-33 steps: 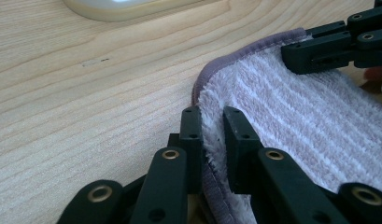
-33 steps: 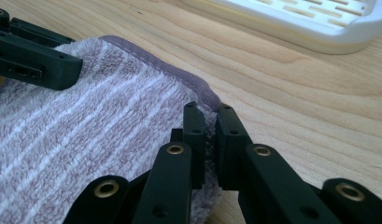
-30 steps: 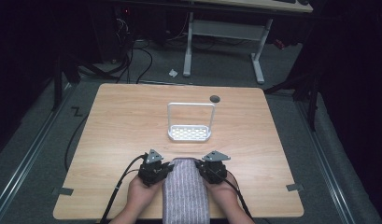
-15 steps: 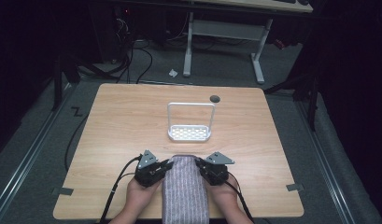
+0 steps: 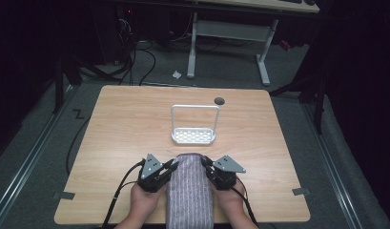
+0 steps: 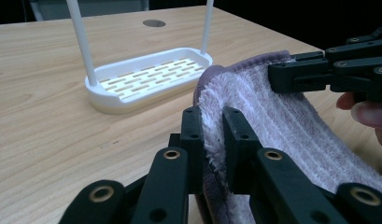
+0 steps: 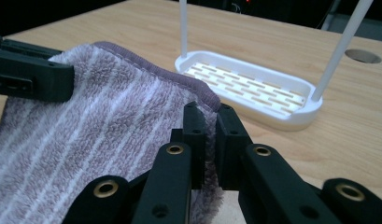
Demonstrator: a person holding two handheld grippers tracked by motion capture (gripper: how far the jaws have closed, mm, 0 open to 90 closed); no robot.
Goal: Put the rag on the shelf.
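A purple-grey striped towel (image 5: 189, 191) lies at the table's near edge, its far end lifted a little. My left gripper (image 5: 171, 168) is shut on the towel's left edge (image 6: 212, 121), and my right gripper (image 5: 206, 167) is shut on its right edge (image 7: 208, 122). The towel (image 7: 95, 126) is stretched between the two grippers, and each gripper view shows the other gripper's black jaws clamped on the far edge. A white rack (image 5: 193, 136) with a slotted base and a tall hoop handle stands just beyond the towel, also seen as the white rack (image 6: 146, 77) and the white rack (image 7: 254, 88).
The wooden table (image 5: 116, 124) has a round cable hole (image 5: 219, 100) behind the rack. Cables (image 5: 121, 191) trail off each gripper toward the near edge. Desk legs and loose cables stand on the dark floor beyond the table.
Both grippers have risen slightly with the towel's far end, which now stands a little higher off the table. The rack has not moved.
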